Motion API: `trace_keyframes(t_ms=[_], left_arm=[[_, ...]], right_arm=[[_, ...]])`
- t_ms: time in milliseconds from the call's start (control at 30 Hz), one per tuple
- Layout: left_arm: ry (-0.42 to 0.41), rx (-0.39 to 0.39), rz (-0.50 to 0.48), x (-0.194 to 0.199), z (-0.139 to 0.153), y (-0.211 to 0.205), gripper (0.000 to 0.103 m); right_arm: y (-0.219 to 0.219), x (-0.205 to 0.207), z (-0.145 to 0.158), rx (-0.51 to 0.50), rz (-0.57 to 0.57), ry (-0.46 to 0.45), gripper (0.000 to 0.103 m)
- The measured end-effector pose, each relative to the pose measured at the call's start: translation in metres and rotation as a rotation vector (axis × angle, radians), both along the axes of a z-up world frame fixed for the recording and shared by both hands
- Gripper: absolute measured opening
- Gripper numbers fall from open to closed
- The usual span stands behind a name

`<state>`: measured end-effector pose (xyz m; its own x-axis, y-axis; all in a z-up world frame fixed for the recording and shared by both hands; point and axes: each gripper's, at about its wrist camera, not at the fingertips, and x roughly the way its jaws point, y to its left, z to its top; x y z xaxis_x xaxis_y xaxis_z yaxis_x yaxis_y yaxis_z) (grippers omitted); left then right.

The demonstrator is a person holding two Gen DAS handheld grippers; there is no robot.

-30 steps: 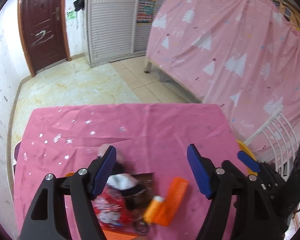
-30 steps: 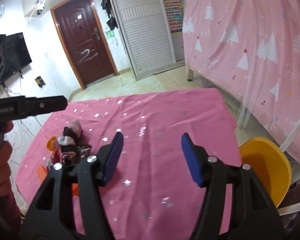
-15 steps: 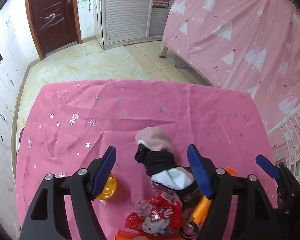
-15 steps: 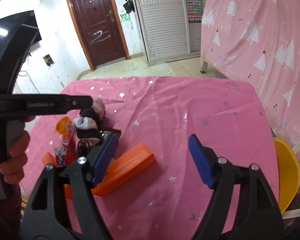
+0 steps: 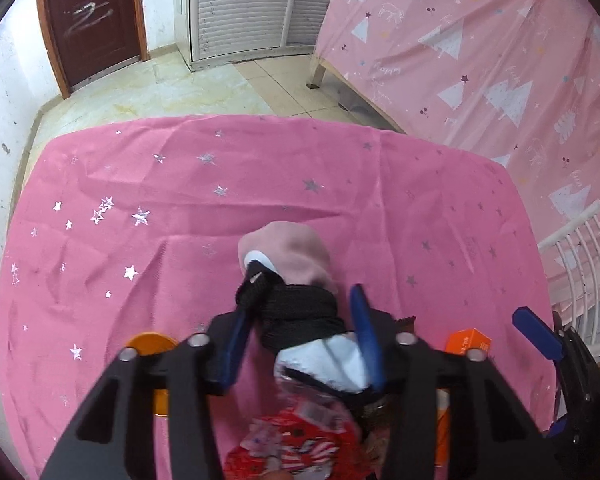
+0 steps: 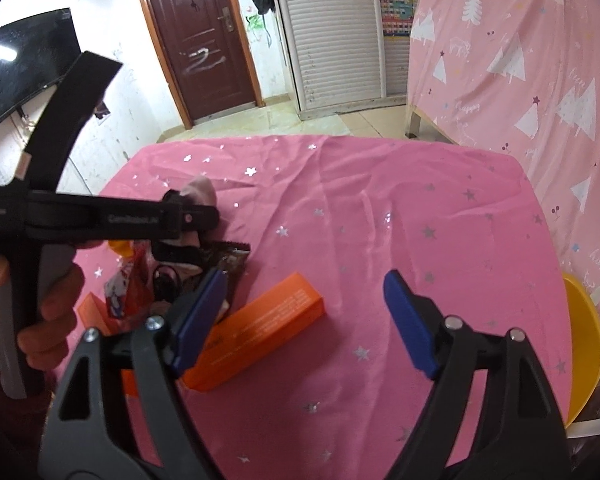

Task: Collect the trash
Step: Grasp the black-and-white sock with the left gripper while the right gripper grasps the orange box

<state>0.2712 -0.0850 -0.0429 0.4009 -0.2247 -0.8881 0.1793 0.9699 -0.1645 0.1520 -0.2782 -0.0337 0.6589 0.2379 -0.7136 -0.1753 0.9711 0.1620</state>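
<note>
I am working the left hand-held gripper [image 5: 300, 332] around the sock bundle [image 5: 296, 288], a soft roll of pink, black and white fabric lying on the desk [image 5: 140, 184] at the near left edge of the trash pile. Its blue fingers are bracketing the black band, narrowed but, as far as I can judge, not yet pinching. The bundle looks light and squashy, so I am aiming for that thick black middle. The right hand-held gripper [image 6: 300, 320] is hovering wide open above the orange box [image 6: 260, 328], which looks stiff and light. A yellow bin [image 6: 584, 352] is sitting beside the desk.
</note>
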Motion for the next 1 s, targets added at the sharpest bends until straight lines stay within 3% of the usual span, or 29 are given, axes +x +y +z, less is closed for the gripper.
trace_keyframes(t_ms=[467,567,733,1000], left_arm=[[-0.118,-0.042,0.078,-0.009,0.037,0.023,0.033],[-0.122,-0.057,0.077,-0.01,0.042,0.028,0.033],[-0.112,-0.069,0.074,-0.013,0.04,0.031,0.033],[-0.114,-0.076,0.066,-0.019,0.041,0.032,0.033]], right_arm=[[0.008,-0.009,-0.006,0.018,0.046,0.052,0.079],[0.018,-0.018,-0.004,-0.005,0.076,0.055,0.084],[0.036,-0.033,-0.01,-0.069,0.115,0.062,0.085],[0.019,-0.036,-0.012,-0.103,0.042,0.065,0.084]])
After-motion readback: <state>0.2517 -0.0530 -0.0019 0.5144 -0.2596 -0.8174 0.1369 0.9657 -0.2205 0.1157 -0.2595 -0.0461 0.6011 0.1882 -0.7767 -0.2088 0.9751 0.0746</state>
